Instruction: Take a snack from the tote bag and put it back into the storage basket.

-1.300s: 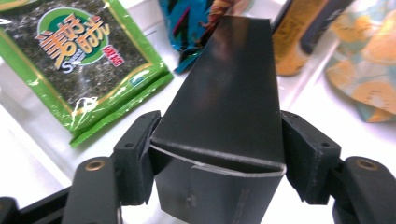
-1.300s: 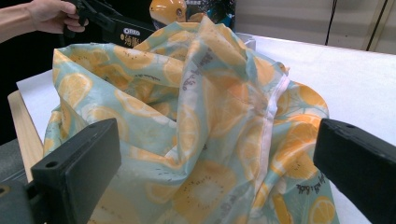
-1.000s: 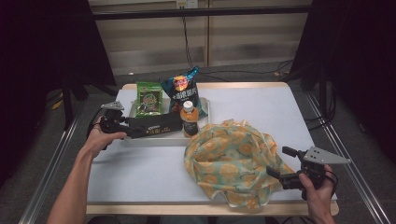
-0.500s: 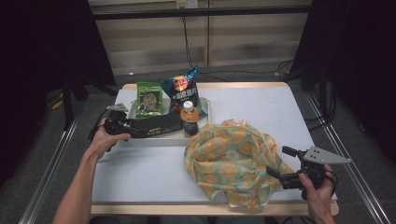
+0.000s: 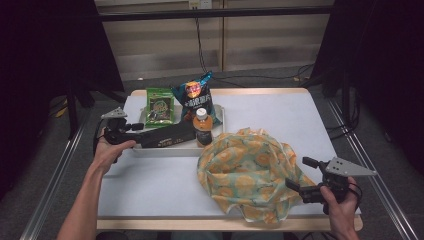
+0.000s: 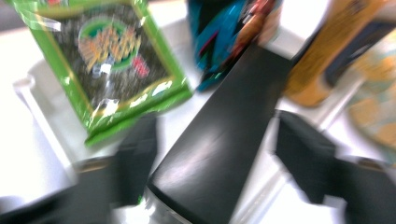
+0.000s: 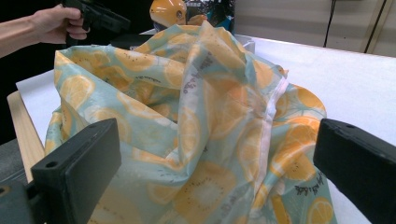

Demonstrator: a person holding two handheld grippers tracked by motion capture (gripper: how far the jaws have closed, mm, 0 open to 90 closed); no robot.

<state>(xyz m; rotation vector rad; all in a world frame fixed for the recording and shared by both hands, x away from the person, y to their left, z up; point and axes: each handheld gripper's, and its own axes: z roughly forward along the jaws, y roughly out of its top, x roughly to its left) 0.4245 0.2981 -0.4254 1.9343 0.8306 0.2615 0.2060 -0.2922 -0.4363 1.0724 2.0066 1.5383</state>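
High view: left tongs at left of frame, at the near end of a long black box lying in the white tray on the table. Green packet, blue chip bag and orange-capped bottle stand in the same tray. Right tongs lower right, at the edge of the orange-print bag.

Left gripper view (blurred): jaws apart, black box runs up the middle between them; contact can't be told. Green packet upper left, bottle upper right.

Right gripper view: jaws wide apart, orange-print bag bunched between and beyond them, not clamped. Left hand upper left.
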